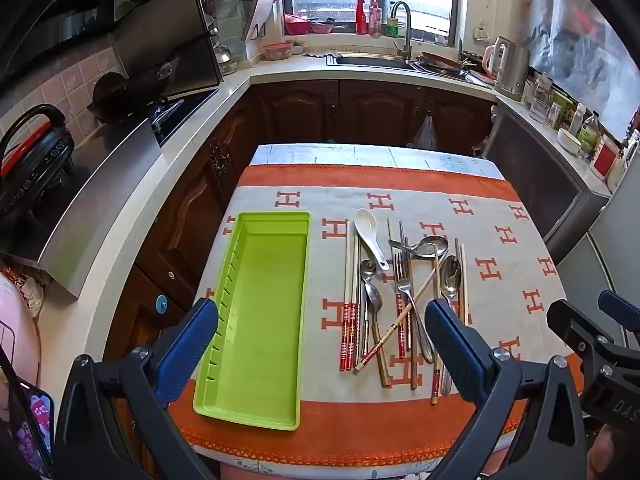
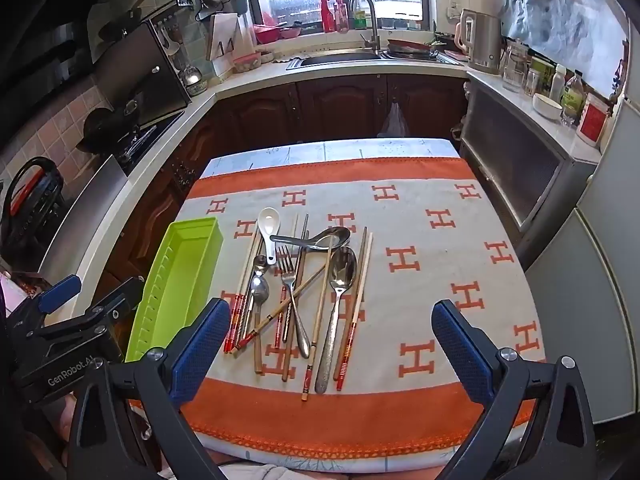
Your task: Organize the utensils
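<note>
A long lime-green plastic tray (image 1: pixel 256 320) lies empty at lower centre-left of the left wrist view, on the orange-and-grey cloth (image 1: pixel 500 248) with H marks. Just right of it sits a loose heap of utensils: a white ceramic soup spoon (image 1: pixel 370 236), steel spoons (image 1: pixel 450 276), a steel fork (image 1: pixel 404 284) and red-ended wooden chopsticks (image 1: pixel 349 312), several crossing one another.

The left gripper (image 1: pixel 322 354) hovers near the frame's bottom, fingers spread wide and holding nothing; the tray and the heap's near ends lie between and beyond its fingertips, untouched. The right gripper (image 2: pixel 330 354) is likewise spread and empty, with the handle ends of the heap just ahead, between its fingers.

The steel pieces are likely stiff, smooth and slippery, so a pinch mid-handle looks safest. The chopsticks are light and may roll. The ceramic spoon seems fragile; take it by the handle.
</note>
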### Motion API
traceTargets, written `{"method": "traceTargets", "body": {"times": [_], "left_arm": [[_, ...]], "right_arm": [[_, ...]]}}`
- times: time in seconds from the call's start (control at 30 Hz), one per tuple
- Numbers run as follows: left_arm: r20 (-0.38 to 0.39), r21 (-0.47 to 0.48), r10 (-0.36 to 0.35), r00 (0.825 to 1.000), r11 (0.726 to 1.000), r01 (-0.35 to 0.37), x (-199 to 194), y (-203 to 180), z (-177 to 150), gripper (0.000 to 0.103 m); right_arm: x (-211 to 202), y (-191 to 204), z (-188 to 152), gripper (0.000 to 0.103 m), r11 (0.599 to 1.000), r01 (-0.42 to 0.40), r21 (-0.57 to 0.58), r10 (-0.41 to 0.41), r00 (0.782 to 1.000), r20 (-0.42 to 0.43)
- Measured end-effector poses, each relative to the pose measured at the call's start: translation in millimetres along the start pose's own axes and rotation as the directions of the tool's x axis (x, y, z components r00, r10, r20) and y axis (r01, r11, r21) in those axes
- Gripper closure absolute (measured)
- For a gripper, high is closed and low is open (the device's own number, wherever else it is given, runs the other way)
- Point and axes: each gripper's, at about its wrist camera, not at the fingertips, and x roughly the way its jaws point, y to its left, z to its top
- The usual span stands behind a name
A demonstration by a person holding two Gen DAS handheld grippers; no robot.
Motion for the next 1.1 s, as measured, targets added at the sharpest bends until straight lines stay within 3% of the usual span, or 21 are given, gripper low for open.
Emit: {"method": "traceTargets", "body": {"times": [0.2, 1.1], "left_arm": [[-0.047, -0.025, -0.021, 0.999, 0.999, 0.020, 10, 1, 0, 0.001], [-0.076, -0.036, -0.048, 0.996, 0.998, 0.045, 13, -2, -1, 0.001]], "right_arm": [[-4, 8, 0, 0.001, 1.000, 0.006, -0.026, -0.006, 1.000, -0.001], [2, 0, 1, 0.001, 0.999, -0.036, -0.004, 0.036, 0.999, 0.001]]}}
